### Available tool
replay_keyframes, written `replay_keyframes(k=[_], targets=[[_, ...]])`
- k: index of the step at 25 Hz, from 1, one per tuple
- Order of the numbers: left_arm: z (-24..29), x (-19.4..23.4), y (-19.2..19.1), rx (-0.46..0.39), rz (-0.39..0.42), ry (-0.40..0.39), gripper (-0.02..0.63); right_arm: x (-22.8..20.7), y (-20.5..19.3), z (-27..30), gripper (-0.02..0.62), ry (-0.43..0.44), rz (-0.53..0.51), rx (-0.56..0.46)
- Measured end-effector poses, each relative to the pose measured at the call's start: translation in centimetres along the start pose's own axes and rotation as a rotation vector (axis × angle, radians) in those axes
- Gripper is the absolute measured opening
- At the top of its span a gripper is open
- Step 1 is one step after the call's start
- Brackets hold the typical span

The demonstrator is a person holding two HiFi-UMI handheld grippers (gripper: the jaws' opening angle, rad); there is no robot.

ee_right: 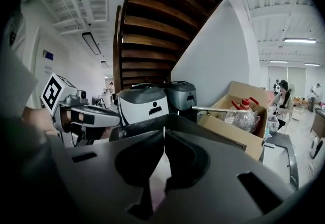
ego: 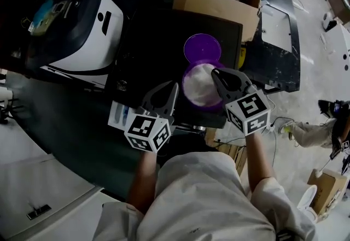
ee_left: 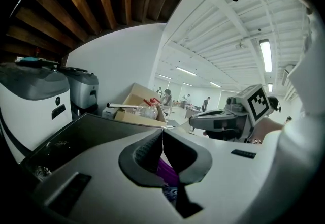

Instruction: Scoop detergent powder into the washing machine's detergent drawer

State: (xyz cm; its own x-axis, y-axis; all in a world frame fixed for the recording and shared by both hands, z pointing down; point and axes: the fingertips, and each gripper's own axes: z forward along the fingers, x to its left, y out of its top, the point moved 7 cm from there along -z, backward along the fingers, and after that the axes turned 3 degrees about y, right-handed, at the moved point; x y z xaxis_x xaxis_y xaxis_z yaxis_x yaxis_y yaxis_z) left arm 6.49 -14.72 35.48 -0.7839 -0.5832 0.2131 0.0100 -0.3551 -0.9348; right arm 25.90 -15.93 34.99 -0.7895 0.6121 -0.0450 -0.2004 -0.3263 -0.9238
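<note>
Both jaw pairs closed, tips touching. My left hand-held gripper [ego: 175, 86] sits beside the open purple tub [ego: 203, 106] of detergent powder [ego: 197, 84] on the black worktop [ego: 147, 43]; right hand-held gripper [ego: 214, 72] over its rim.

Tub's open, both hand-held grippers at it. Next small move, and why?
Probably open the right hand-held gripper: its jaws stand together, empty, over the white powder in the open purple tub, so it can't take a scoop yet. No scoop is visible.
</note>
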Motion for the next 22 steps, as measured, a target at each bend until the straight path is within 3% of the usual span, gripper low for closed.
replay_keyframes(k=[13, 22], targets=[[-0.5, 0.0, -0.4, -0.009, -0.014, 0.042, 0.02, 0.4, -0.1, 3.1, 0.012, 0.029, -0.173, 0.151], [-1.0, 0.1, -0.7, -0.02, -0.018, 0.051, 0.02, 0.7, -0.3, 4.0, 0.012, 0.057, -0.18, 0.187]])
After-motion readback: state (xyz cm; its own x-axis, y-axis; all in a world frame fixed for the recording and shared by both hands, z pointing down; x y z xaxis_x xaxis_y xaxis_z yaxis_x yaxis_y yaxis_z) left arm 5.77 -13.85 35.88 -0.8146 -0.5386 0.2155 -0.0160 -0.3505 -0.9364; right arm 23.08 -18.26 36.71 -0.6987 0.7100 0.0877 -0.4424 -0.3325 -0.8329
